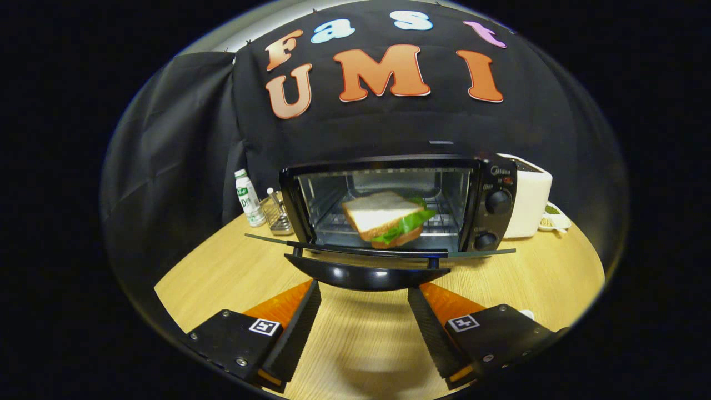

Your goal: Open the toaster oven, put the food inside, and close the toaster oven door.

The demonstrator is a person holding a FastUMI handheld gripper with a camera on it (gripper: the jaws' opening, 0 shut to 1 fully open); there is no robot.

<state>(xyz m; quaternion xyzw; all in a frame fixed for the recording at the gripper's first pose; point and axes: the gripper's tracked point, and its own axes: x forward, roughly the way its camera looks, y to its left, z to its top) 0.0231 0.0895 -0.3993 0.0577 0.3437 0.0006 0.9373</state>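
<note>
On the wooden desk (222,278) the toaster oven (400,203) stands with its glass door (377,253) dropped flat, so the sandwich (389,218) could go in; it now lies on the rack inside. Just short of the door handle (366,275) the fingers (364,328) hover spread and empty, seemingly placed to lift the door shut.

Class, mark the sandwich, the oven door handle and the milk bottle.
sandwich (382,215), gripper view: top bread slice.
oven door handle (366,275), gripper view: middle of the bar.
milk bottle (248,199), gripper view: label.
</note>
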